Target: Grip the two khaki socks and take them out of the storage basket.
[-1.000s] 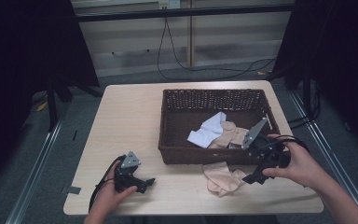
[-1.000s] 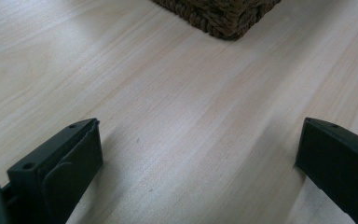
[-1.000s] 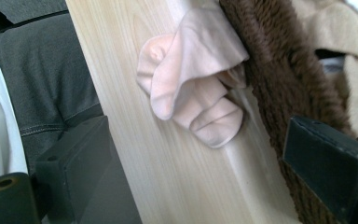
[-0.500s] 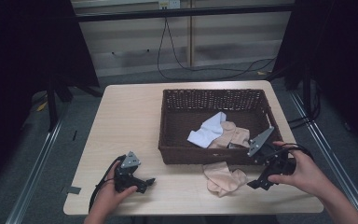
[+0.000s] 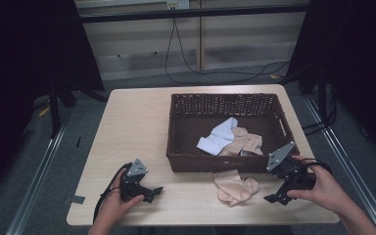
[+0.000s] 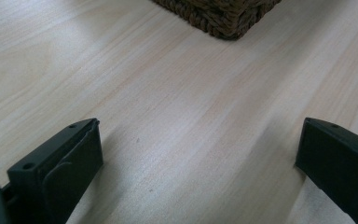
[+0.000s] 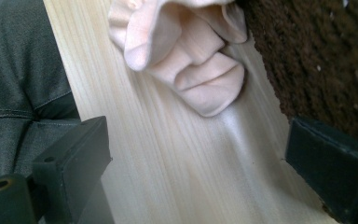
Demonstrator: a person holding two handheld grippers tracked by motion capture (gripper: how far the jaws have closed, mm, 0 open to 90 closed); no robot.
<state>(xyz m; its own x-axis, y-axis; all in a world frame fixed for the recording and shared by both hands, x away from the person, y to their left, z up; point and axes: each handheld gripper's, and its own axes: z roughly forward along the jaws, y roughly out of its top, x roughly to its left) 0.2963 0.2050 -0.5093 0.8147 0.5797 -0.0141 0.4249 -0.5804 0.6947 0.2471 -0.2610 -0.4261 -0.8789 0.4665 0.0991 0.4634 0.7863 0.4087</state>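
A dark wicker basket (image 5: 176, 128) stands on the right half of the wooden table. Inside it lies a white cloth (image 5: 218, 137). A beige sock (image 5: 235, 188) hangs over the basket's front wall and bunches on the table. My right gripper (image 5: 276, 191) is open just right of that bunch, low over the table. In the right gripper view its jaws (image 7: 196, 122) frame bare wood, with the beige sock (image 7: 191, 60) ahead and the basket wall (image 7: 317, 56) beside it. My left gripper (image 5: 155, 193) rests open near the front left, and its jaws (image 6: 200, 123) hold nothing.
The basket's corner (image 6: 223, 23) shows ahead in the left gripper view. The table's front edge runs close to both hands. In the right gripper view, dark trouser fabric (image 7: 18, 70) shows past the table edge. Cables (image 5: 186, 54) lie on the floor behind the table.
My right gripper has drawn back from the basket's front right corner toward the table's front edge. The beige sock and my left gripper have stayed put.
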